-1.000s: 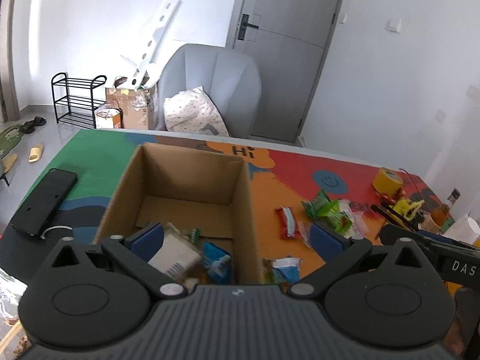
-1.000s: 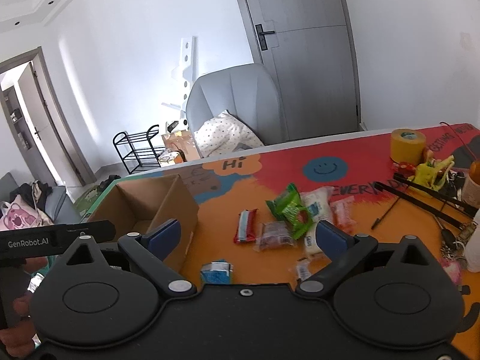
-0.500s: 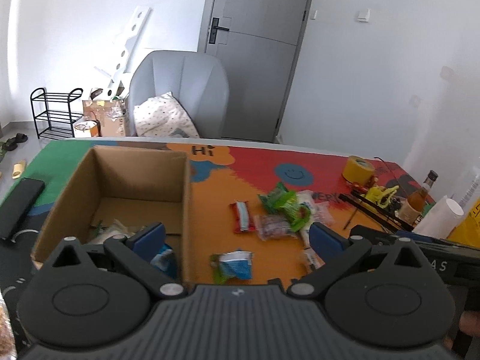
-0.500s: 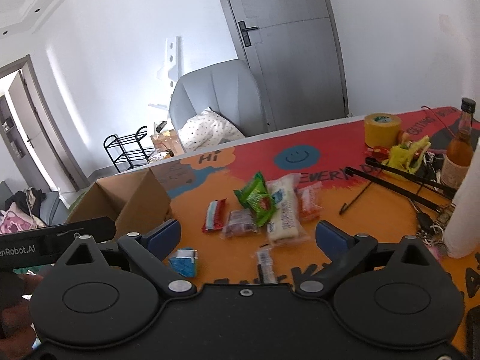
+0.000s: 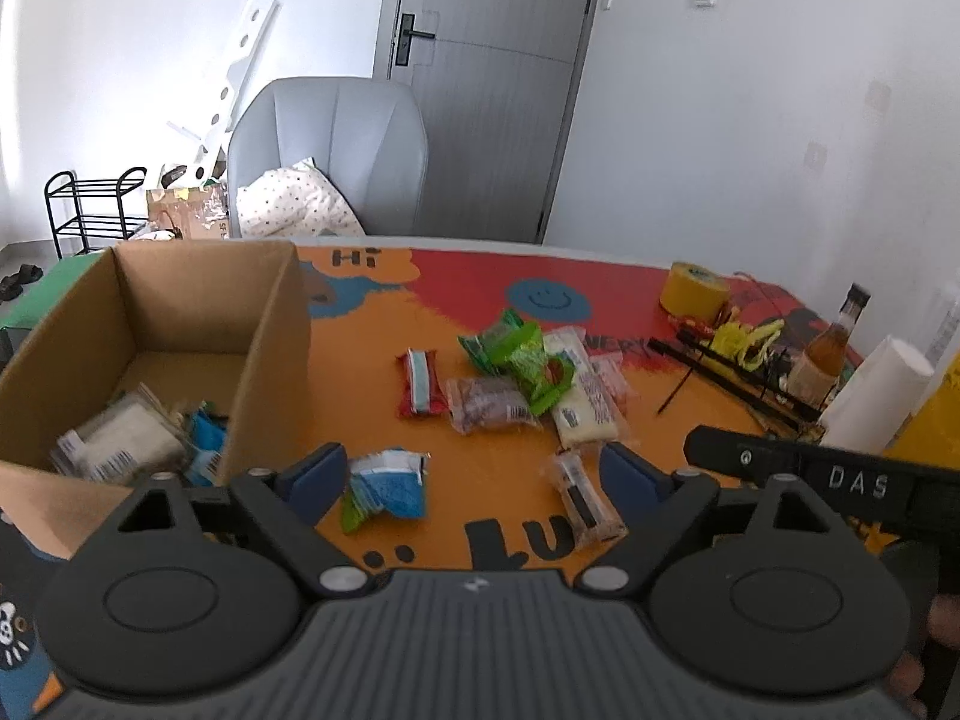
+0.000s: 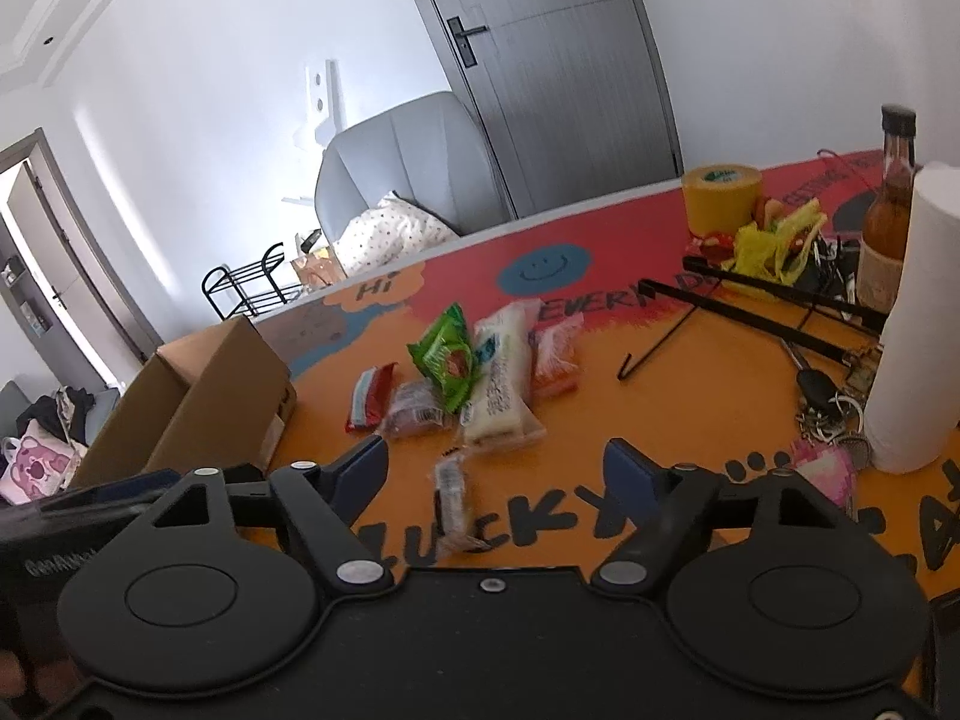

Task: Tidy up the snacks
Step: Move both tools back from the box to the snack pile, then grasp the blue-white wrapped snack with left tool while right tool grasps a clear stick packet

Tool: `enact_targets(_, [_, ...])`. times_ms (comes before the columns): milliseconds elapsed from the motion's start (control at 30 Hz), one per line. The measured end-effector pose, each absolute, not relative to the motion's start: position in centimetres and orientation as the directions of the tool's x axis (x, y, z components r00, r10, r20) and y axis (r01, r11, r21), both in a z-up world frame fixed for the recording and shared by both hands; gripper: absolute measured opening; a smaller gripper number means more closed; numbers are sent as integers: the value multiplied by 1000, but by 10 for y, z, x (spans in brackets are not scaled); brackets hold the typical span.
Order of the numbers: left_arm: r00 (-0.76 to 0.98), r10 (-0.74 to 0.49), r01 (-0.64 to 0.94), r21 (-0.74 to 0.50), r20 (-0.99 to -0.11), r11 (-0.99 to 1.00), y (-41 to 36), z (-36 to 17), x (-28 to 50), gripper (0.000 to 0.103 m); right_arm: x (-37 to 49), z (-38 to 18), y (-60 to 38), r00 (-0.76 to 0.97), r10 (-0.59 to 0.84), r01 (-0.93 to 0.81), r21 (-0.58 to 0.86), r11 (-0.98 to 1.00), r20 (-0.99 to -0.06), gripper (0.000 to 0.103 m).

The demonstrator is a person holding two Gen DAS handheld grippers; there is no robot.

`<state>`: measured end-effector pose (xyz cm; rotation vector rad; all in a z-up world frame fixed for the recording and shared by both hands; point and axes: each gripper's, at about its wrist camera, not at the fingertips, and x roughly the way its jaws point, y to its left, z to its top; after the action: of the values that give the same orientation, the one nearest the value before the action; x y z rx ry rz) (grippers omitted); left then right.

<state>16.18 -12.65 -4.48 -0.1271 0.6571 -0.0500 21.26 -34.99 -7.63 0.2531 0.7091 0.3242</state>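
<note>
Bright room, patterned bench. Cardboard box, earlier straight ahead of the left tongs, now lies to their left (some snacks already inside). Both tongs closing, empty: left around blue packet; right tongs over small clear packet. Snack pile ahead; keys, paper roll right.

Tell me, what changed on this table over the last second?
Both grippers swung away from the cardboard box toward the loose snacks. The left gripper now frames the blue packet, the right gripper the small clear packet; both are closing, gripping nothing yet. The snacks stayed put.
</note>
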Motion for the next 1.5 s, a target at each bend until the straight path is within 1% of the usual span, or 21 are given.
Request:
enact_targets(200, [772,-50,-33,-118,-634,992,-130,-67,170,83,221,-90,-348,683,391,-214,343,915,-617,70])
enact_targets(300, [768,-24,-52,-101,-640,994,-130,-74,176,77,226,-97,-346,669,398,-216,348,912,-628,67])
enact_targets(367, [762,-11,-69,-98,-647,993,-129,-80,181,72,230,-101,-344,659,408,-220,356,908,-632,62])
enact_targets(500, [764,34,-111,-79,-645,991,-129,-90,186,69,238,-109,-338,636,423,-235,361,903,-645,57])
enact_targets(600, [765,59,-138,-74,-642,988,-129,-96,190,65,243,-115,-331,615,439,-252,364,897,-655,53])
enact_targets(667, [767,78,-156,-68,-637,985,-129,-99,191,64,246,-119,-326,605,435,-264,348,900,-667,48])
enact_targets(900, [770,123,-196,-49,-626,979,-129,-110,201,64,253,-129,-318,580,440,-275,344,898,-685,40])
enact_targets(1033, [766,130,-204,-46,-629,978,-129,-116,209,64,254,-128,-316,580,430,-288,319,903,-692,30])
enact_targets(1067, [766,129,-204,-48,-630,978,-130,-117,211,63,254,-128,-316,580,430,-289,319,903,-692,28])
enact_targets(1100, [765,130,-205,-48,-631,978,-130,-119,212,61,254,-127,-317,582,426,-288,314,905,-692,27])
enact_targets(1200, [766,129,-211,-56,-630,976,-128,-121,214,53,252,-125,-320,593,398,-270,293,917,-700,26])
enact_targets(1267, [768,125,-211,-64,-628,975,-126,-121,214,44,251,-123,-321,596,388,-260,287,922,-703,27])
enact_targets(1300, [769,119,-208,-70,-628,976,-125,-121,213,44,251,-122,-321,597,386,-258,287,923,-704,27])
enact_targets(1367, [769,109,-203,-79,-630,976,-124,-120,213,42,250,-120,-318,598,388,-260,289,921,-701,32])
enact_targets(1433, [770,91,-192,-93,-631,977,-123,-118,211,39,250,-120,-312,603,382,-269,271,924,-700,33])
enact_targets(1500, [771,73,-184,-112,-633,977,-121,-117,209,38,253,-125,-305,592,375,-270,263,926,-713,33])
